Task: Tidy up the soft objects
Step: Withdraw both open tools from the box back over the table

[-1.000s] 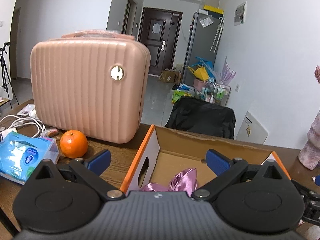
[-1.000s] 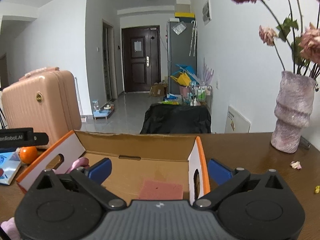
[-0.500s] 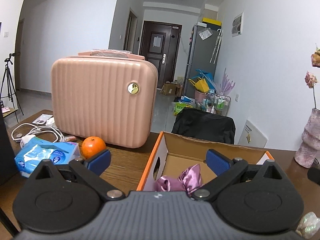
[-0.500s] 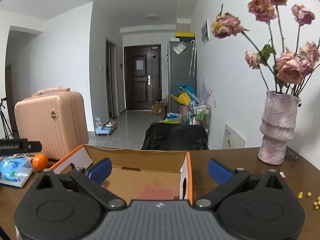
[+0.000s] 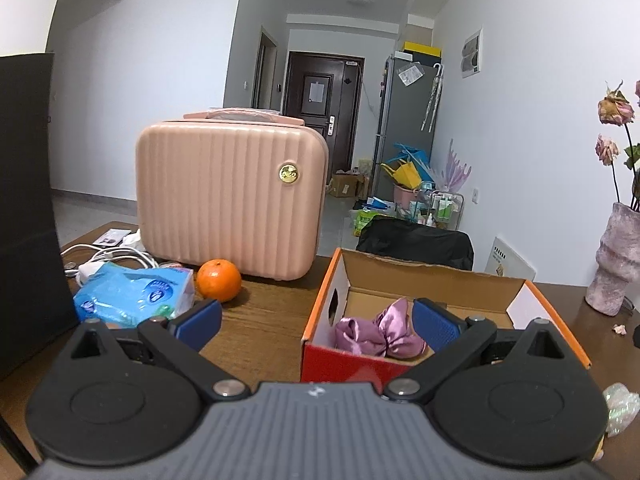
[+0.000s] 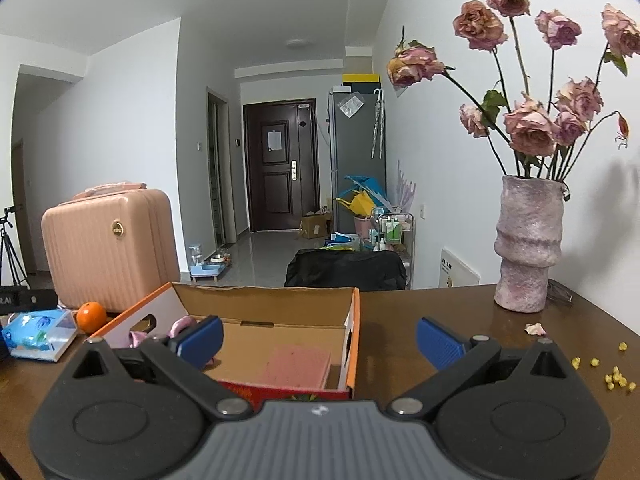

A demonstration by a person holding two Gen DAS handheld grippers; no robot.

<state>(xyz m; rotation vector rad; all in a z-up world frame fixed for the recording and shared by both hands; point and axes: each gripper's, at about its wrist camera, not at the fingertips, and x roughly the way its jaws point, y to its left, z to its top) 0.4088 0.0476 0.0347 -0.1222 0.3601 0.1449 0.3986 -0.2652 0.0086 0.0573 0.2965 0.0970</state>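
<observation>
An open cardboard box (image 5: 436, 276) with orange rims stands on the brown table. A purple satin bow (image 5: 380, 334) lies in its near left corner; in the right wrist view only a bit of that bow (image 6: 182, 326) shows. A pink sponge (image 6: 298, 366) lies flat on the box (image 6: 264, 300) floor. My left gripper (image 5: 316, 322) hangs open and holds nothing, in front of the box's left end. My right gripper (image 6: 320, 338) is also open with nothing in it, near the box's right front corner. A shiny iridescent soft item (image 5: 620, 408) lies at the right edge of the left wrist view.
A pink ribbed case (image 5: 230, 196) stands behind an orange (image 5: 219, 280) and a blue tissue pack (image 5: 132, 298), with white cables (image 5: 108, 256) farther left. A vase of dried roses (image 6: 528, 244) sits on the right, petals (image 6: 616, 376) scattered nearby. A dark panel (image 5: 24, 208) stands left.
Both grippers have drawn back and risen from the box, so more of the table and room shows. The bow and sponge stay in the box. Both grippers stay open.
</observation>
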